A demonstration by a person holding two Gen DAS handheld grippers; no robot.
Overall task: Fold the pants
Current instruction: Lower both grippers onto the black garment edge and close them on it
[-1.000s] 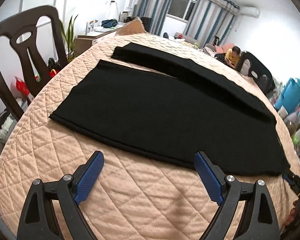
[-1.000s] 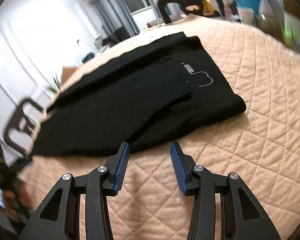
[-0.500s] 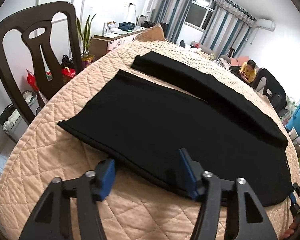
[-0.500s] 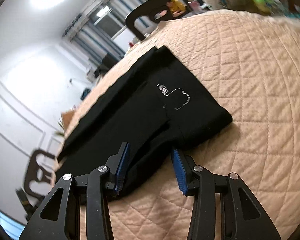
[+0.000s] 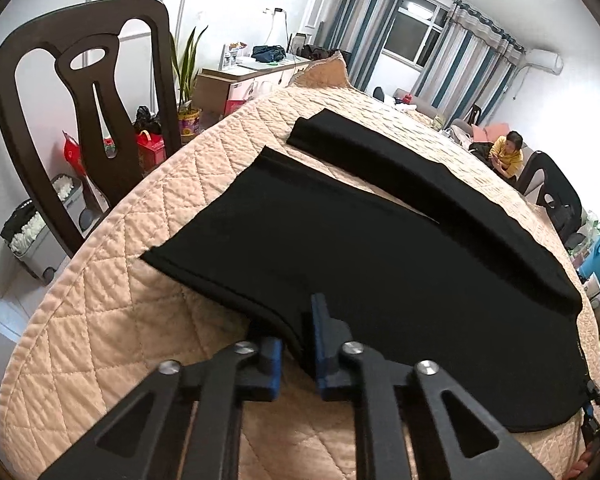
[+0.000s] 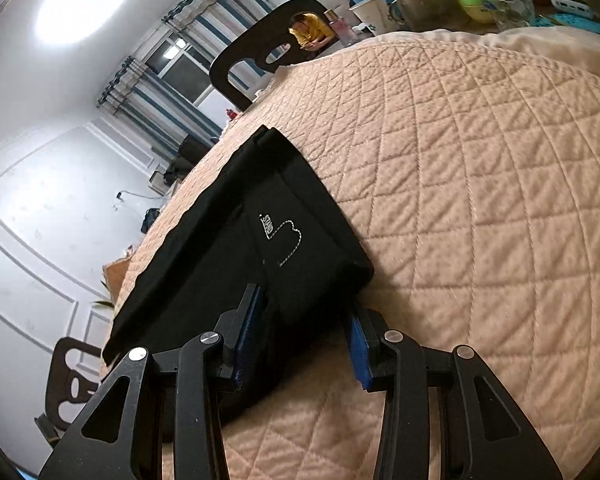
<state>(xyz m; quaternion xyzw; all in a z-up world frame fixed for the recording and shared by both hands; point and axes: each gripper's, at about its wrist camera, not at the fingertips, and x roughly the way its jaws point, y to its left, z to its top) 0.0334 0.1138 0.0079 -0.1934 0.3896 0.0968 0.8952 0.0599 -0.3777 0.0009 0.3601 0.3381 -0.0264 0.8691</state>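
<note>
Two black legs of the pants (image 5: 380,264) run away from the left tongs (image 5: 298,344) across the quilted surface (image 5: 112,320), long axis stretching to the far right toward the waist. The left tongs are pinched on the near leg's side hem, the fabric lifting slightly between the blue pads. A dark wooden chair (image 5: 88,92) stands beyond the surface's left edge, well apart from the cloth.

From the right wrist, the pants (image 6: 236,264) lie ahead and to the left, embroidered logo (image 6: 280,236) facing up. The right tongs (image 6: 304,340) straddle the near edge by the waist corner, jaws parted and not yet gripping. Nothing lies on the quilt on the far side; bottles and cups crowd its far rim.
</note>
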